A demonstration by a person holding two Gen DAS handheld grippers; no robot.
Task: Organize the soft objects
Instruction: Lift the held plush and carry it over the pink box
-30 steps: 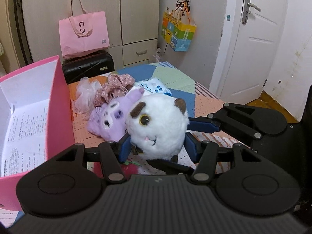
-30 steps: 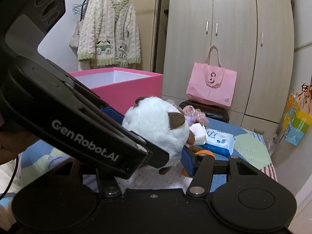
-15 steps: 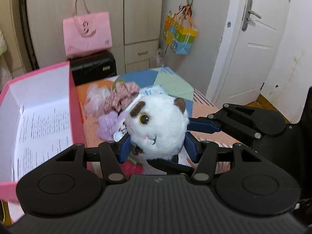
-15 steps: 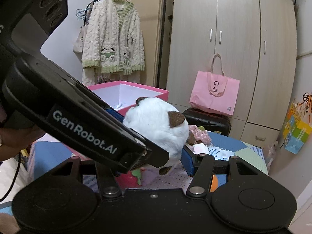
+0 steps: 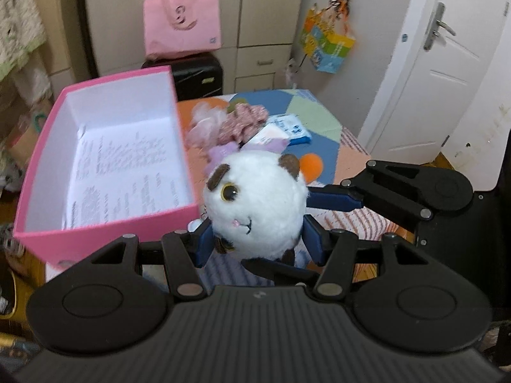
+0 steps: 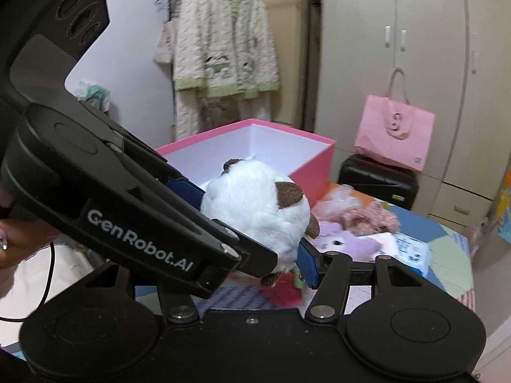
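A round white plush toy (image 5: 255,204) with brown ears is held in the air by both grippers. My left gripper (image 5: 255,242) is shut on its sides. My right gripper (image 6: 255,233) is shut on it too; its fingers (image 5: 335,199) reach in from the right. The plush (image 6: 255,210) hangs just right of the open pink box (image 5: 105,226), whose white inside holds a printed sheet. The box rim (image 6: 287,131) lies behind the plush in the right wrist view. A purple plush (image 6: 348,242) lies on the table below.
On the patchwork table (image 5: 316,115) lie pink fabric scrunchies (image 5: 242,121), a wipes pack (image 5: 287,129) and an orange ball (image 5: 311,167). A red soft item (image 6: 284,290) lies under the plush. A black suitcase (image 6: 377,182) and pink bag (image 5: 182,28) stand behind.
Both grippers have lifted the white plush higher and carried it toward the pink box. The box interior now shows from above. The grip has not changed.
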